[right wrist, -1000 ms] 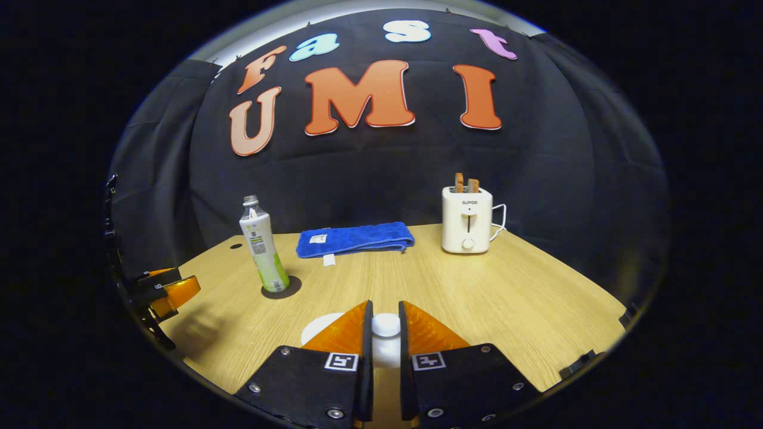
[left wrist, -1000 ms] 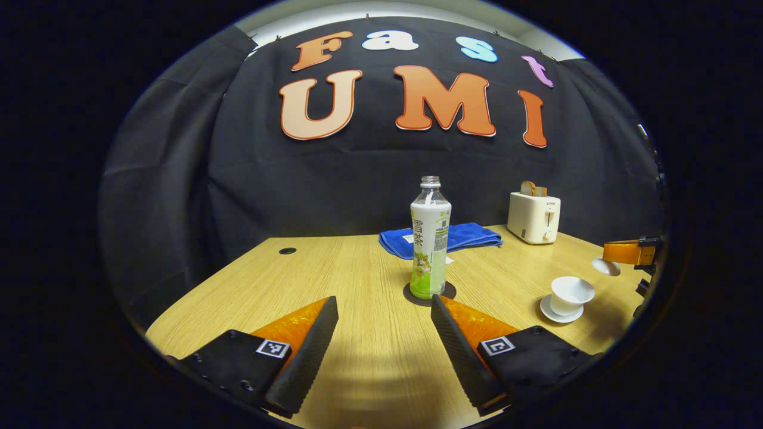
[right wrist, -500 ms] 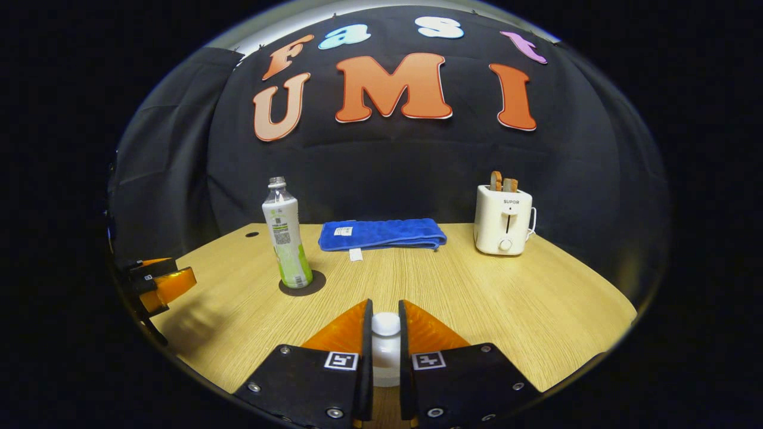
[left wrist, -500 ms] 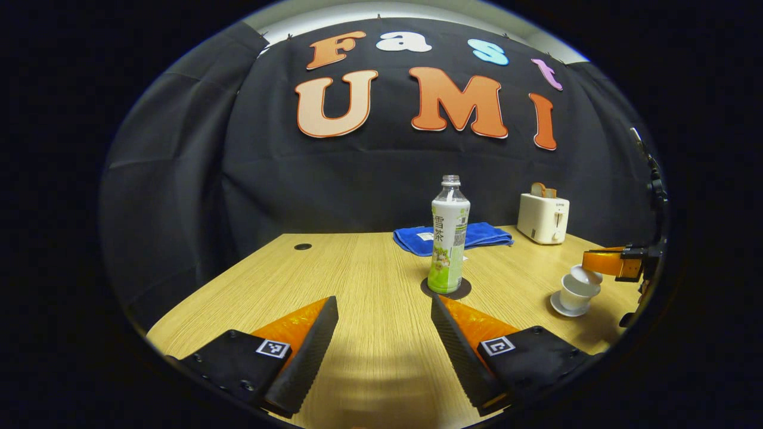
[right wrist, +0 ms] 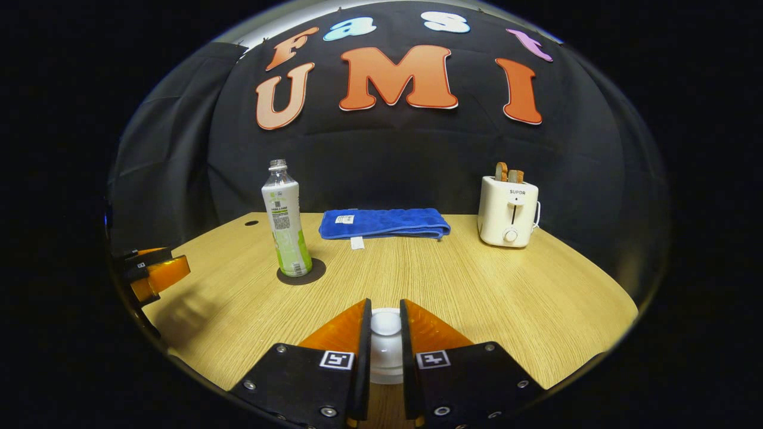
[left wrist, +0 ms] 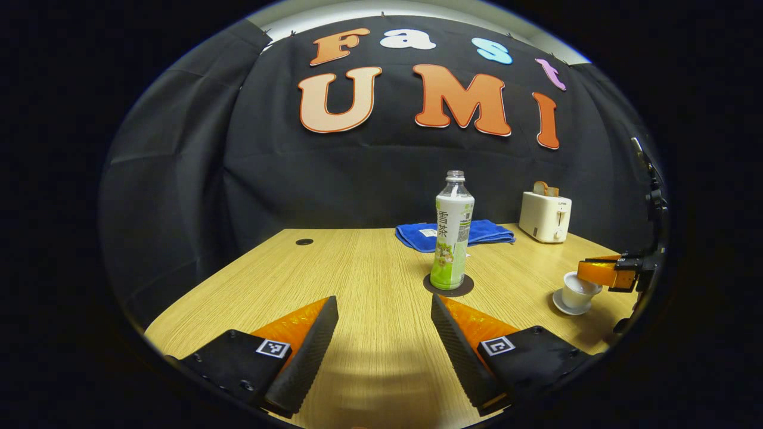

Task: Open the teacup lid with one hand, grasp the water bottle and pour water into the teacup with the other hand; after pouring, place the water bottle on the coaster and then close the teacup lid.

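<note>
Left gripper: jaws wide apart, holding nothing. Water bottle stands upright on the coaster, ahead of the right finger (capless). Right gripper: jaws narrowly closed, pinching the lid knob between them, at the teacup.

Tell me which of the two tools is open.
The left tool: its fingers stand wide apart over bare table, aimed toward the bottle. The right tool is clamped on the teacup lid.
</note>
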Available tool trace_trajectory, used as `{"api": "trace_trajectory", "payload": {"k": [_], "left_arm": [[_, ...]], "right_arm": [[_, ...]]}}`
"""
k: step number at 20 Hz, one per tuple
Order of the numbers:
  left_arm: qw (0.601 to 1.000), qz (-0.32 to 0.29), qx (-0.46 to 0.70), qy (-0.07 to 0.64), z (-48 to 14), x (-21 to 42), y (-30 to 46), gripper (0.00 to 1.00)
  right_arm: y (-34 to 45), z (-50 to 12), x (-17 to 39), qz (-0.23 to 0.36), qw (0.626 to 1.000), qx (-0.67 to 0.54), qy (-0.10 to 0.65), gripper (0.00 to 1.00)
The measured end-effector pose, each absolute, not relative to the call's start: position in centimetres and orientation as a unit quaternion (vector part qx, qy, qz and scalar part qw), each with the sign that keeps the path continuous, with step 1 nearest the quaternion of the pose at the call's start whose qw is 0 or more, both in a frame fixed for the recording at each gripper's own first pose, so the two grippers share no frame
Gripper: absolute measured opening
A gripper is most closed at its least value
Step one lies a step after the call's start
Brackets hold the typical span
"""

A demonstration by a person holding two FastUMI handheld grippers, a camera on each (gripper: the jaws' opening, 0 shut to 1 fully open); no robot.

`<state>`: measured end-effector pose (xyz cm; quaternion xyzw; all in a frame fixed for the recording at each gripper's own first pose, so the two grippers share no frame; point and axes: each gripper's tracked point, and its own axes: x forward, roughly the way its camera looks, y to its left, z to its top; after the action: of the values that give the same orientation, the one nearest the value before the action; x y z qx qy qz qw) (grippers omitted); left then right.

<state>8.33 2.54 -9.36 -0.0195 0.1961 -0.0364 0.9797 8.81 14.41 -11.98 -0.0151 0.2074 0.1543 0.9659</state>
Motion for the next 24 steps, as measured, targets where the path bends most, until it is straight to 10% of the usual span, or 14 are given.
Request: {"api": "trace_trajectory", "payload": {"k": [3, 14, 24], "left_arm": [[0.981, -0.035, -0.018, 0.192, -9.1, 8.3, 2.5, 1.0], [0.984, -0.036, -0.029, 0.173, -6.3, 8.3, 1.2, 1.0], [0.99, -0.056, -0.018, 0.127, -1.9, 8.5, -2.0, 1.0]], "right_arm": [[14.4, -11.5, 8.7, 0.155, 0.967, -0.01, 0.202, 0.28], [7.2, -6.6, 7.0, 0.103, 0.982, -0.014, 0.156, 0.93], [-0.3, -5.3, 5.3, 0.049, 0.99, 0.011, 0.133, 0.97]]}}
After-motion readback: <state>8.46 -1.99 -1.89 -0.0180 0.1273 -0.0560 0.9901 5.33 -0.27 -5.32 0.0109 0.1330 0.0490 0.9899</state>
